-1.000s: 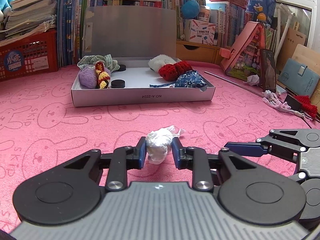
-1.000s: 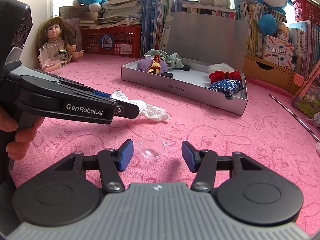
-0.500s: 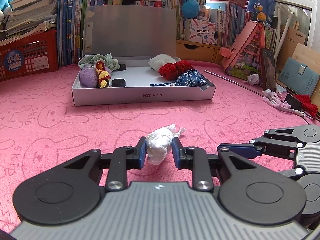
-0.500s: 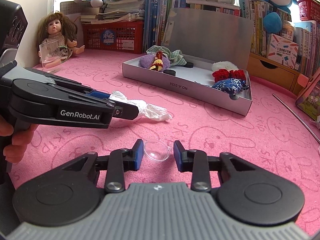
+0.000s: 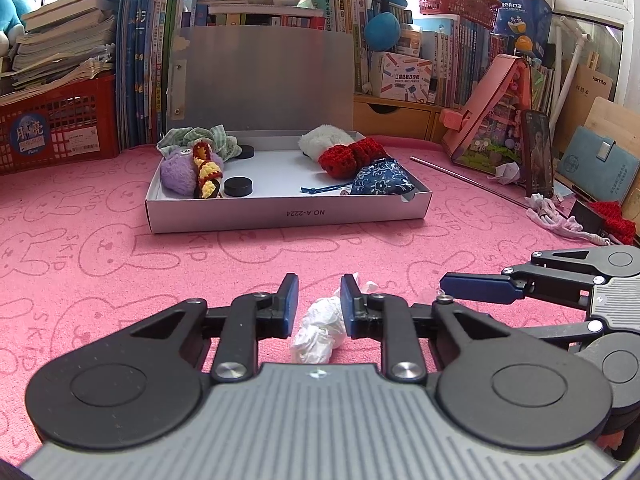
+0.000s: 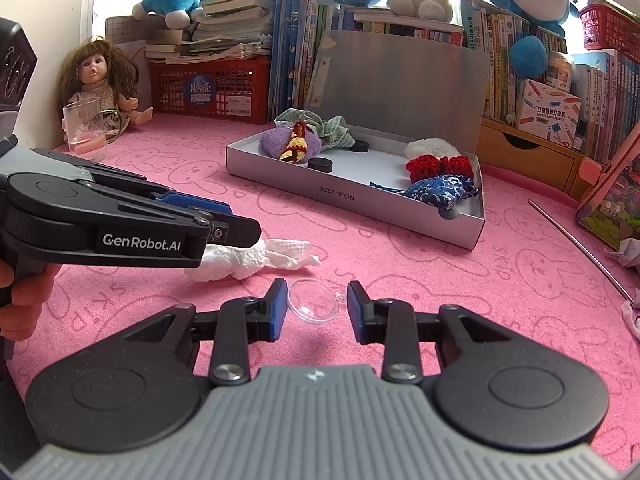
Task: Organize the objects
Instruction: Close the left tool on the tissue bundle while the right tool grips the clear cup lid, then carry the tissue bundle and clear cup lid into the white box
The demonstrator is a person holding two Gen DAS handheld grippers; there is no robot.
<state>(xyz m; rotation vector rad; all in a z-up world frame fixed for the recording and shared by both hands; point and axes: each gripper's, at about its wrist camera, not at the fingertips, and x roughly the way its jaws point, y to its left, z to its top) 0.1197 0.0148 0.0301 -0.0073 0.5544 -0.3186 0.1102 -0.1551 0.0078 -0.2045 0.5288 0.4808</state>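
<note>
Your left gripper point(image 5: 319, 304) has its jaws pinching the crumpled tissue point(image 5: 320, 334), which lies on the pink mat point(image 5: 120, 264); they have just been closing a little further, with the tissue between them. From the right wrist view, that gripper point(image 6: 236, 226) reaches in from the left, and the tissue point(image 6: 248, 260) trails out past its tip toward the right, resting on the mat point(image 6: 440, 280).

Your right gripper point(image 6: 316, 306) has its jaws drawn in on the clear dome point(image 6: 313, 306), a small see-through plastic shell sitting on the mat. The left pad touches its rim; the right pad meets the small tab on its other side. In the left wrist view your right gripper point(image 5: 472, 288) shows at the right edge, side on, with the dome barely visible at its tip.

The white box point(image 5: 288, 214) sits farther back on the mat, lid up, well apart from both grippers. It holds a purple plush point(image 5: 178, 170), 2 black discs point(image 5: 238, 186), a red knit piece point(image 5: 352, 156) and a blue pouch point(image 5: 382, 178). A doll point(image 6: 100, 80) and a glass point(image 6: 84, 124) stand at the far left of the right wrist view. Your hand point(image 6: 24, 292) grips the left gripper's handle.
</note>
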